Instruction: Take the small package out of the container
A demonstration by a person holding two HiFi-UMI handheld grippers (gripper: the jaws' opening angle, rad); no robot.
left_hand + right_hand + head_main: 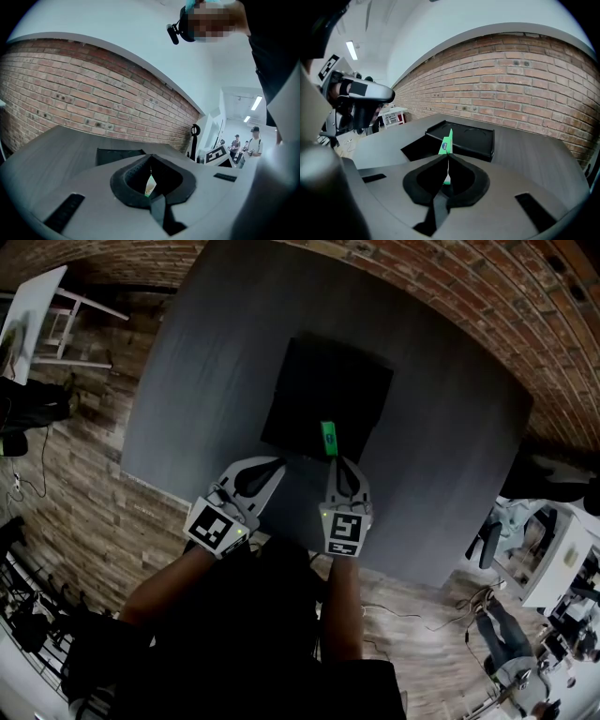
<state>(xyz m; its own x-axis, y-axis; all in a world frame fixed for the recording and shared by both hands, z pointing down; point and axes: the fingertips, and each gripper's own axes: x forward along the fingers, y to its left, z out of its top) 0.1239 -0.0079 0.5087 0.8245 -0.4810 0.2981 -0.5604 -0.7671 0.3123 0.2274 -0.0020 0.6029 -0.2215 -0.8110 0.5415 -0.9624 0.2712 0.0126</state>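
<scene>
The right gripper (334, 459) is pinching the green package (328, 438) upright at its tips. It is hanging at center frame, over the near edge of the black tray (309, 381). The removal is looking nearly done. Next, the package is needing a carry clear to the table (441, 427) and a release. The tray is showing nothing inside. The left gripper (278, 463) is idling just left, jaws together on a pale sliver I cannot identify.
</scene>
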